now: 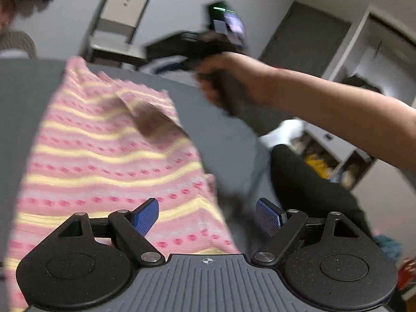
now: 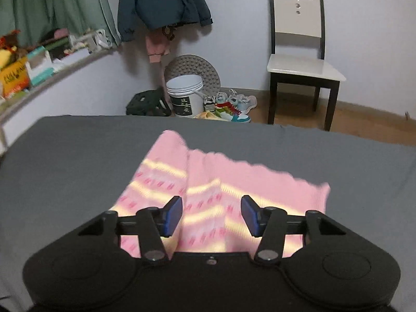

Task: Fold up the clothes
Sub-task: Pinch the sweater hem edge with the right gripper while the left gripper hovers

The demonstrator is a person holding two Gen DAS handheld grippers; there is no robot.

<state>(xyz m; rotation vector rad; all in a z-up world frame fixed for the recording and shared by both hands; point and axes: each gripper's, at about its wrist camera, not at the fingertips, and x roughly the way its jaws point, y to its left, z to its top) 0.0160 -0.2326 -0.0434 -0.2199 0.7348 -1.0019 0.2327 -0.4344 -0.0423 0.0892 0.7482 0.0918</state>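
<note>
A pink knitted garment (image 1: 104, 156) with yellow stripes and red dots lies spread on a grey sheet (image 1: 221, 119). My left gripper (image 1: 208, 217) hovers open over its near right edge, nothing between the blue pads (image 1: 145, 218). In the left wrist view a bare arm (image 1: 325, 106) holds the other gripper body, blurred, above the garment's far right side. The right wrist view shows the same garment (image 2: 234, 179), a fold ridge running down its middle. My right gripper (image 2: 211, 214) stands open just above it, empty.
The grey sheet (image 2: 78, 156) covers a bed or table whose far edge faces a white chair (image 2: 299, 59), a white bucket (image 2: 186, 96) and shoes (image 2: 228, 106) on the floor. A cluttered shelf (image 2: 26, 72) runs along the left wall. A leg in black (image 1: 306, 182) is at the right.
</note>
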